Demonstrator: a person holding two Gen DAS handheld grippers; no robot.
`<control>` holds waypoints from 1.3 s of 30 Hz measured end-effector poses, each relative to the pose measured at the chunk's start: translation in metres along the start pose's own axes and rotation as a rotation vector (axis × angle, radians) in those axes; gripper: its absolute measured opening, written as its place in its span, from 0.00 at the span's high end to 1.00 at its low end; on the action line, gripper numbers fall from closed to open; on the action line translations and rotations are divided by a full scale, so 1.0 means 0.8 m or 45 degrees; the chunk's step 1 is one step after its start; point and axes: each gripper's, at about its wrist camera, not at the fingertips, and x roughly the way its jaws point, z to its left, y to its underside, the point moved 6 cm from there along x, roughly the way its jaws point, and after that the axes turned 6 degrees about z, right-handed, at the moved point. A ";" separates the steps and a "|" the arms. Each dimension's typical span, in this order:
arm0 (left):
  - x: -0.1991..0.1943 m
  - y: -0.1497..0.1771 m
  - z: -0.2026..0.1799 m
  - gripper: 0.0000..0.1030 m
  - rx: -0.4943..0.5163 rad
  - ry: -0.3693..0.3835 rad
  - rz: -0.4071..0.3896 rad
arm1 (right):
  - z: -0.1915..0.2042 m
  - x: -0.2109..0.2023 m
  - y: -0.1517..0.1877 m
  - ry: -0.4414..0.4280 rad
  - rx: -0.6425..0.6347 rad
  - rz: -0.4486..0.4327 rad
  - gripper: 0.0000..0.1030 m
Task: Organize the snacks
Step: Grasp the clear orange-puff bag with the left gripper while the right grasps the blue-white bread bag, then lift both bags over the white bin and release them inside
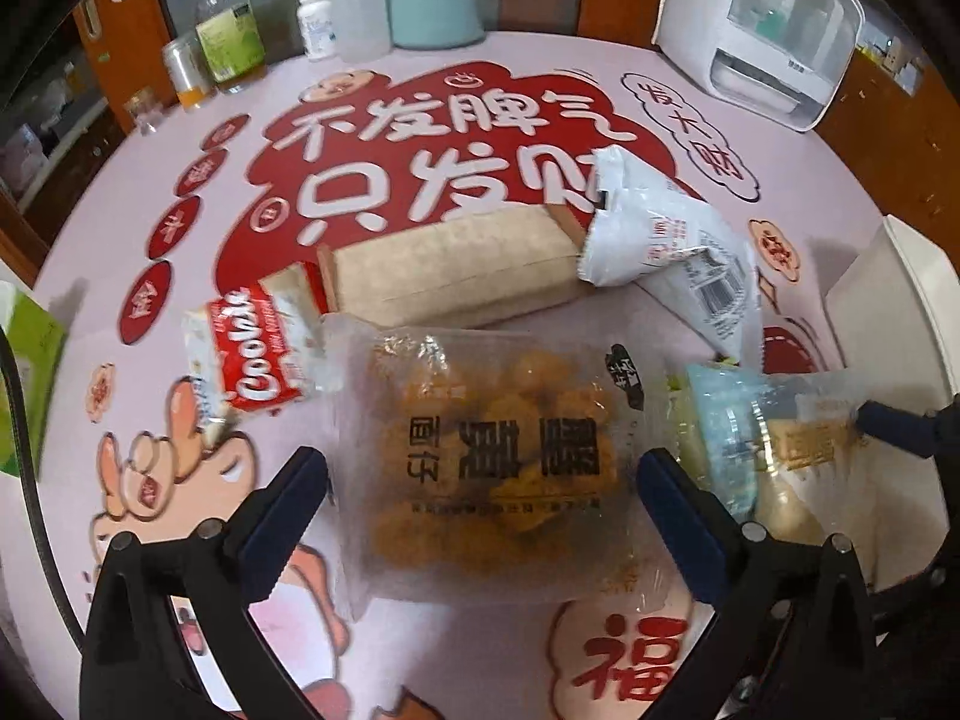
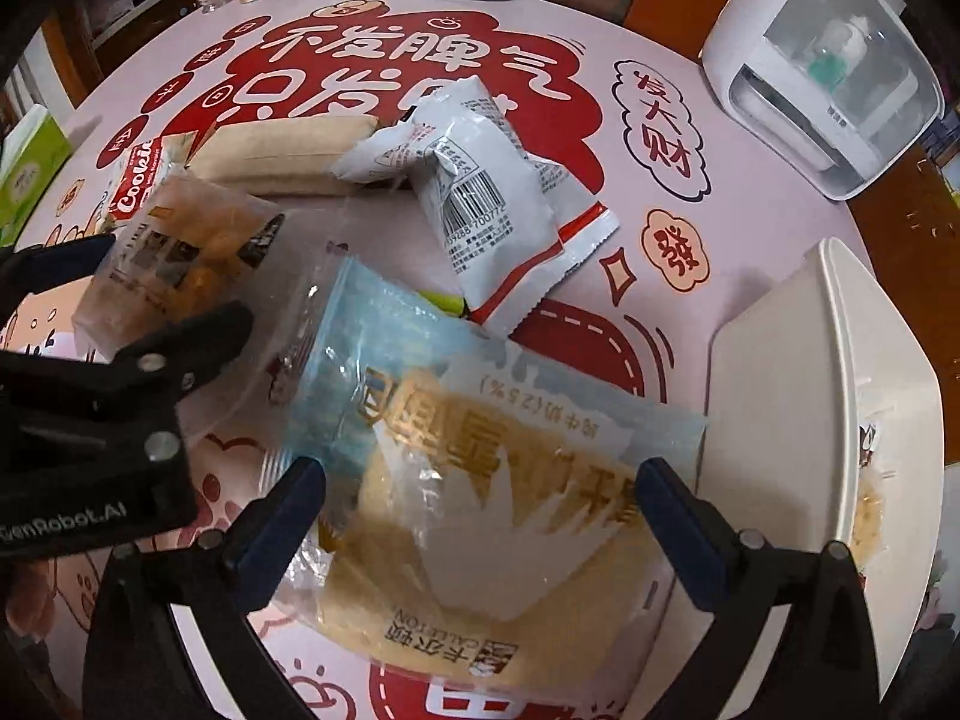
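A clear bag of brown fried snacks [image 1: 498, 450] lies flat on the pink printed tablecloth [image 1: 180, 192]. My left gripper [image 1: 483, 468] stands open astride it, with one finger on each side of the bag. Just right of it lies a blue-and-white bread packet [image 2: 480, 462], and my right gripper [image 2: 480, 474] is open over that, its fingers wide at both edges. In the right wrist view the left gripper [image 2: 138, 294] shows at the left, over the snack bag [image 2: 174, 258]. A red cookie packet [image 1: 258, 348], a long beige pack [image 1: 456, 270] and white barcode packets [image 2: 480, 192] lie behind.
A white bin [image 2: 780, 390] stands at the right edge of the table. A white appliance [image 1: 774, 30] sits at the back right. Bottles [image 1: 228, 30] and a teal canister [image 1: 435, 0] line the back. A green box [image 1: 24, 360] is at the left.
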 end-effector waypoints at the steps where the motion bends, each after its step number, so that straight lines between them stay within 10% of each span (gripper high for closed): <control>1: 0.000 0.001 0.002 0.00 0.002 -0.005 -0.001 | -0.001 0.001 0.000 -0.009 0.004 0.006 0.00; 11: 0.017 0.009 0.016 0.00 -0.111 0.162 0.073 | 0.001 0.003 0.000 -0.015 0.000 0.001 0.00; 21: 0.026 0.009 -0.006 0.00 -0.040 0.041 0.073 | 0.010 0.005 0.000 -0.032 -0.027 0.028 0.00; 26: 0.012 0.011 -0.015 0.23 0.028 0.019 0.022 | 0.017 0.005 0.000 -0.011 -0.077 -0.027 0.00; 39: -0.062 0.046 0.004 0.29 0.049 -0.049 -0.103 | 0.027 -0.028 0.017 -0.121 -0.072 -0.115 0.43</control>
